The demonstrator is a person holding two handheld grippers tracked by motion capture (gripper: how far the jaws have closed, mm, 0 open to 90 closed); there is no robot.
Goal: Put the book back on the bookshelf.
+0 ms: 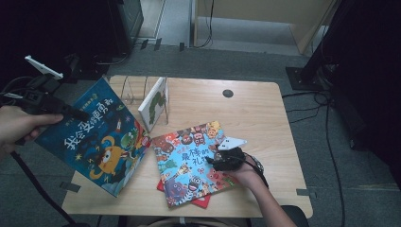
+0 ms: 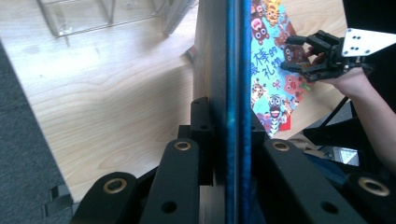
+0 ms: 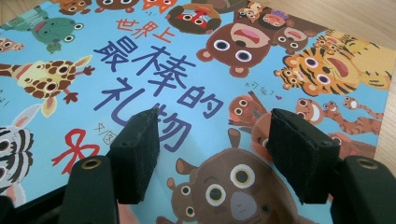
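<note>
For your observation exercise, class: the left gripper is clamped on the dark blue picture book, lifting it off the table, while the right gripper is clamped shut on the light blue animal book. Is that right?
Not quite. The right gripper is open: in the right gripper view its jaws stand apart above the light blue animal book, pinching nothing. The left gripper is indeed clamped on the dark blue picture book, lifted off the table.

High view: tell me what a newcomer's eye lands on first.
The big dark blue picture book stands out at the table's left, held up tilted with the left gripper shut on its edge. Next comes the bright animal-covered book lying flat at the centre on the table, with the right gripper resting open on it.
</note>
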